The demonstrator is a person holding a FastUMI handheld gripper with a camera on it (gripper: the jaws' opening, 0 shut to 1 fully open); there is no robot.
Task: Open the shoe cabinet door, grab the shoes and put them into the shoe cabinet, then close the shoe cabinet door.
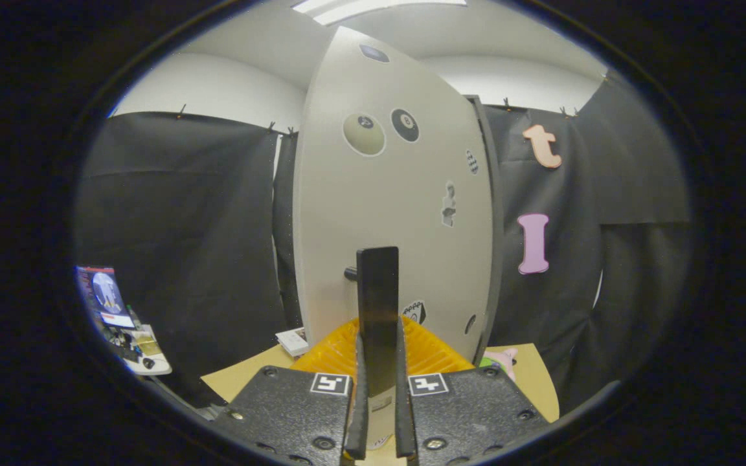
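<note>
One shoe cabinet door (392, 194) is standing edge-on just ahead of the gripper (378, 362), its dark edge strip (378, 310) sitting between the fingers | fingers are pinching that strip | yellow ridged tray (431, 353) is lying below, on a tan table (243, 375).

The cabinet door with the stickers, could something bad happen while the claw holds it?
The claw pinches only the thin black edge of the cabinet door, so it might slip off as the door swings. The yellow rack sits right below, so the door or claw could bump it.
</note>
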